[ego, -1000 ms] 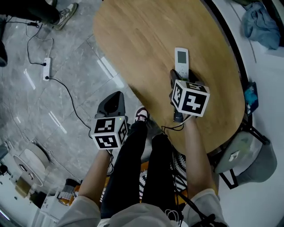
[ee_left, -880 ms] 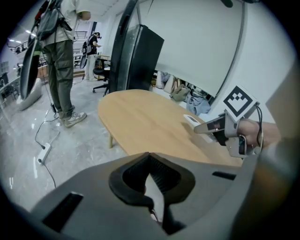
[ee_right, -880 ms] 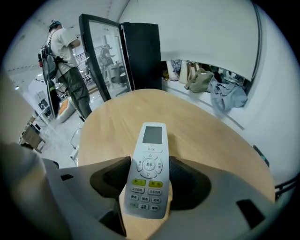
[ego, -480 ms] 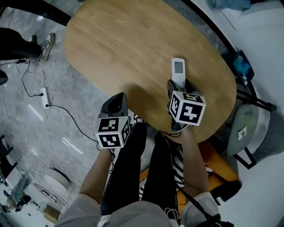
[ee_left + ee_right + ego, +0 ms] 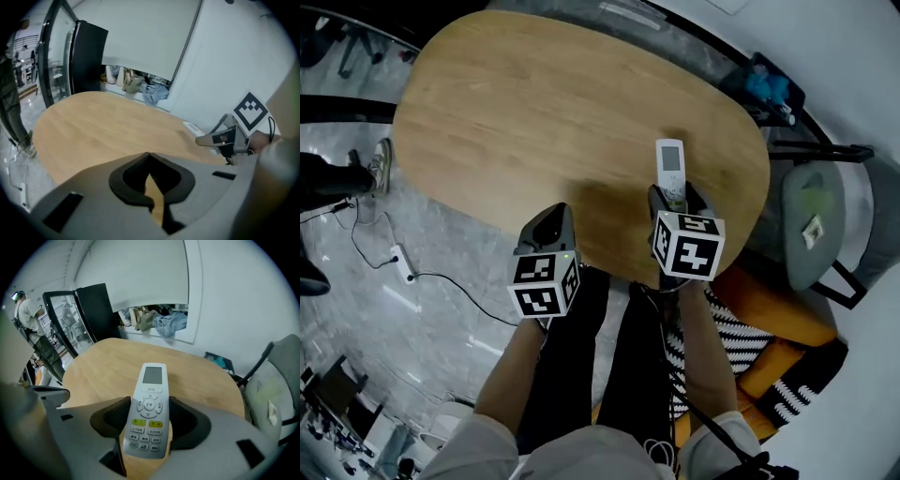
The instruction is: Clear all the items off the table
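Head view: the right gripper (image 5: 673, 195) holds a white remote control (image 5: 670, 159) over the near right part of the oval wooden table (image 5: 534, 103), while the left gripper (image 5: 547, 220) sits at the table's near edge, well apart from the remote control. Left gripper view: its 2 jaws meet at the tips with nothing between them. Right gripper view: the 2 jaws are clamped on the remote control's button end, with the screen end pointing away over the table.
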